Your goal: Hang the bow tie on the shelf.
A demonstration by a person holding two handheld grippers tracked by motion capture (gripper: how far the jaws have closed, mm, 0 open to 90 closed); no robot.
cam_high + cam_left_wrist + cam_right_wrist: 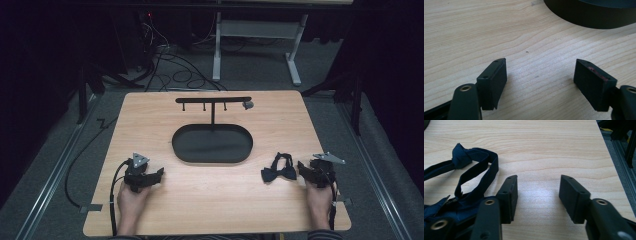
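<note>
Two grippers — bow tie [278, 170], no legible writing

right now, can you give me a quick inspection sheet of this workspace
surface: wooden table, bare wood between things
job's things: dark bow tie lying flat beside the right gripper, outside its fingers; black oval tray at centre with a hook stand behind it
clutter: nothing seen
grippers: left gripper open over bare wood; right gripper open, holding nothing
cables: one trails from each gripper; loose cables on the floor
surroundings: dark room, grey floor, white table frame behind
</note>
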